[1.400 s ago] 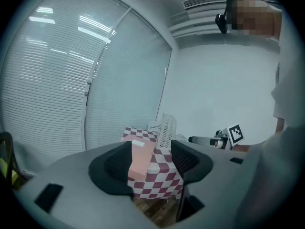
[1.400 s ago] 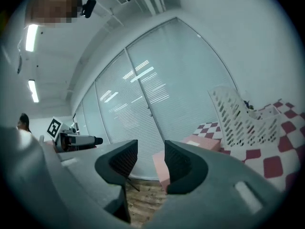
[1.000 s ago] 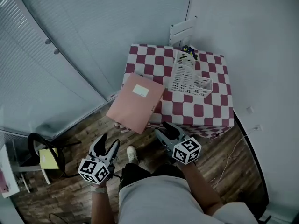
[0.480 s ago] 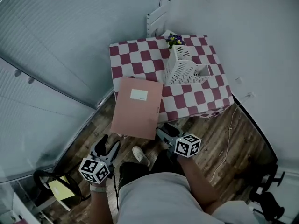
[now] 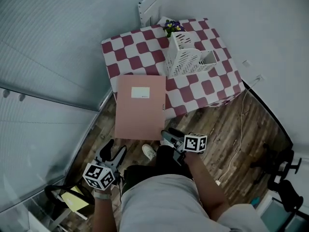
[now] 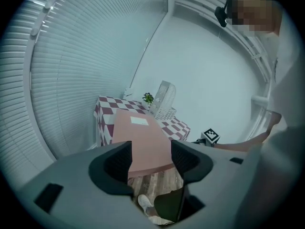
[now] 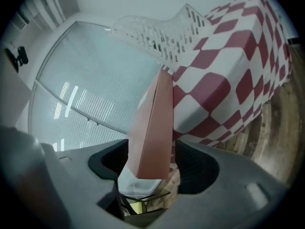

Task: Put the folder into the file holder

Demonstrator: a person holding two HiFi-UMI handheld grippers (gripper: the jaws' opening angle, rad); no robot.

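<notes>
The pink folder (image 5: 141, 105) with a white label reaches with its label end over the front edge of the checkered table (image 5: 135, 57); its near end sticks out over the floor. My right gripper (image 5: 166, 138) is at the folder's near right corner, and its jaws are opening. In the right gripper view the folder's edge (image 7: 152, 128) stands between the jaws of the right gripper (image 7: 151, 168) with a gap on each side. The white mesh file holder (image 5: 186, 59) stands at the table's back right. My left gripper (image 5: 112, 153) hangs open and empty below the folder's near left corner.
A small flower pot (image 5: 172, 27) stands behind the file holder, against the wall. A chair base (image 5: 280, 178) is at the lower right on the wooden floor, and a yellow item (image 5: 72, 199) lies at the lower left. A glass wall with blinds runs along the left.
The folder has turned from slanted to square with the table and its label end has come further over the table. The right gripper stays at its near corner; the left one stays low.
</notes>
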